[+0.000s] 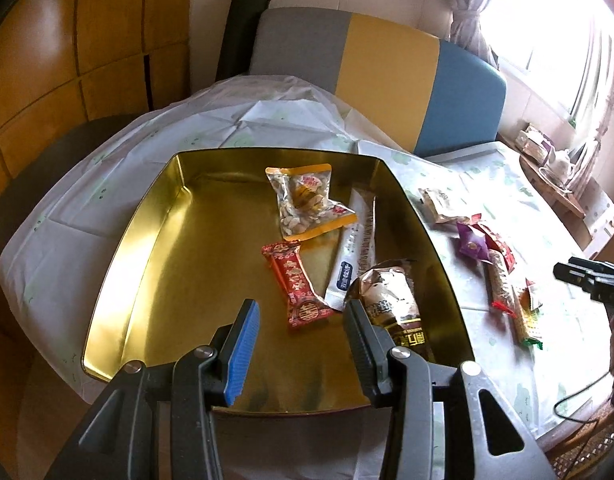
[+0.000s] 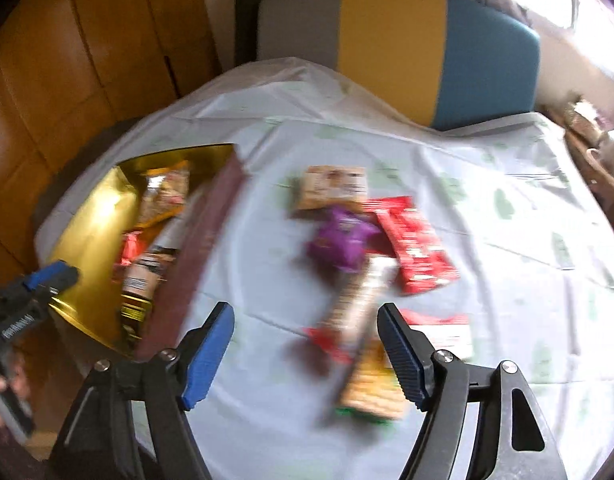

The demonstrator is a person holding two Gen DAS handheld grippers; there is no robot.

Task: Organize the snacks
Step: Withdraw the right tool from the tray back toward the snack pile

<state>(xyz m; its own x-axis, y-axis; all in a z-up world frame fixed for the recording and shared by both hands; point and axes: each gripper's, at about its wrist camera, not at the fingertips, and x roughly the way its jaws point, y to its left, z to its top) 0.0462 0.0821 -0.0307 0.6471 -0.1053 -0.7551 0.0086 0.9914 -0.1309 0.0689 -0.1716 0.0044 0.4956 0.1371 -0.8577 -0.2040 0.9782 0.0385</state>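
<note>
1. The left tool (image 1: 303, 328) hung over the near end of the gold tin tray (image 1: 155, 208), jaws parted and nothing between them — released, no grip.
2. Inside the tray lay four snacks: a clear nut packet with orange edges (image 1: 307, 204) toward the far side, a red candy wrapper (image 1: 297, 284) in the middle, a long white stick sachet (image 1: 357, 248) just right of it, and a brown-and-gold packet (image 1: 391, 304) nearest the left tool's right finger.
3. The white sachet's lower end touched the brown-and-gold packet; the nut packet overlapped the sachet's upper part.
4. The right tool (image 2: 305, 344) was over the white tablecloth-covered surface (image 2: 507, 240), right of the tray, jaws spread wide and gripping nothing.
5. The right wrist view was badly blurred, so small details there could not be told.
6. Below the right tool sat the loose pile: a long tan stick snack with red ends (image 2: 359, 296) running between the fingers, and a yellow-green packet (image 2: 371, 392) touching its near end.
7. Further out lay a purple packet (image 2: 341, 240), a red packet (image 2: 415, 248) beside it and a beige packet (image 2: 333, 186) beyond both.
8. A red-and-white packet (image 2: 443, 330) peeked out just behind the right finger.
9. A grey, yellow and blue chair back (image 1: 371, 60) stood at the surface's far edge.
</note>
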